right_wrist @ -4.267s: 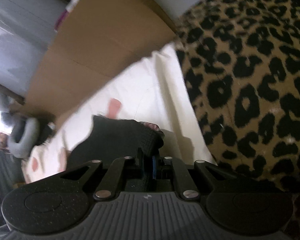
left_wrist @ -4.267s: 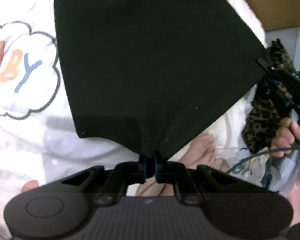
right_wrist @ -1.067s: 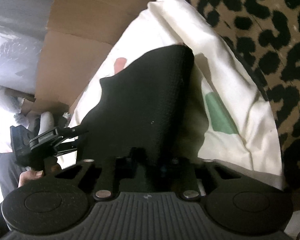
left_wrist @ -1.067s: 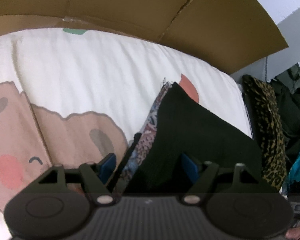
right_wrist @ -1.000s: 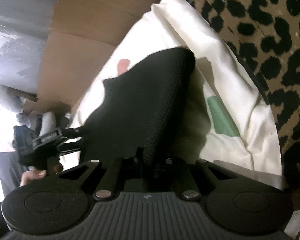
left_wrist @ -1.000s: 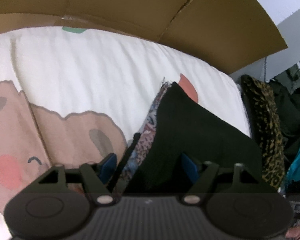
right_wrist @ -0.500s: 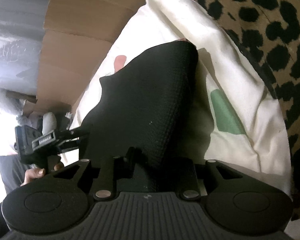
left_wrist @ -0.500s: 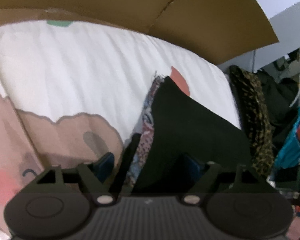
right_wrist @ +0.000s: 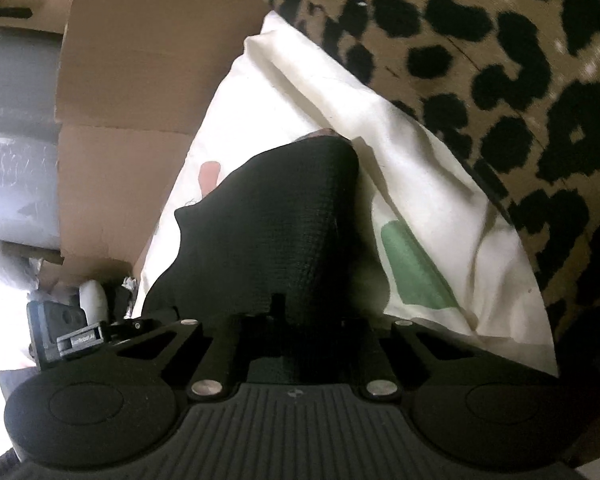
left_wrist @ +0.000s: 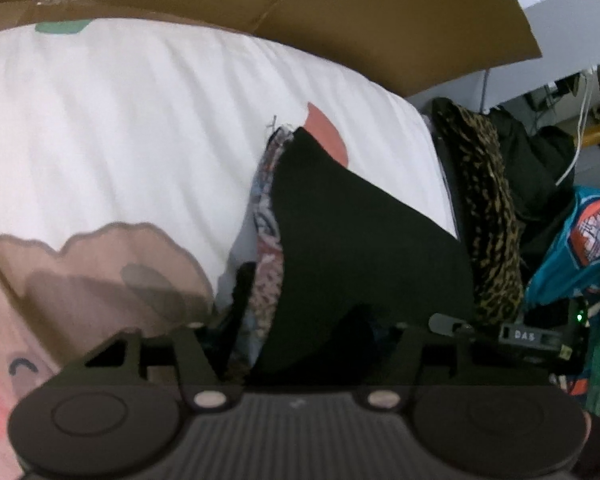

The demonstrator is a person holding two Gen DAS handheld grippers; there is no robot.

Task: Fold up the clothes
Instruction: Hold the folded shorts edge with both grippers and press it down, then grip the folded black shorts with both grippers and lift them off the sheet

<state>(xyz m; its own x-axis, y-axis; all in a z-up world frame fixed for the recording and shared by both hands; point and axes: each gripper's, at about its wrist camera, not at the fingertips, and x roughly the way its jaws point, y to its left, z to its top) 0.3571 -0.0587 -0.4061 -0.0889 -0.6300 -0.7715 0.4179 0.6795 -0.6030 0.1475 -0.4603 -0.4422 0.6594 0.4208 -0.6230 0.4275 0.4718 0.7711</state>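
Folded black garment lies on the cartoon-print bedsheet. Left claw has just been closing, its jaws straddling the garment's near edge, pad contact hidden. Right claw is clenched on the garment's edge.

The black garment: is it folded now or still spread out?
Folded. The black garment lies as a compact, thick-edged wedge atop a patterned piece on the white sheet, with a rounded fold edge in the right wrist view.

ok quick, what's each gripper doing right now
left gripper: jaws apart around the folded black garment, just been closing; grip cannot be told
right gripper: closed on the black garment, jaws just closed further
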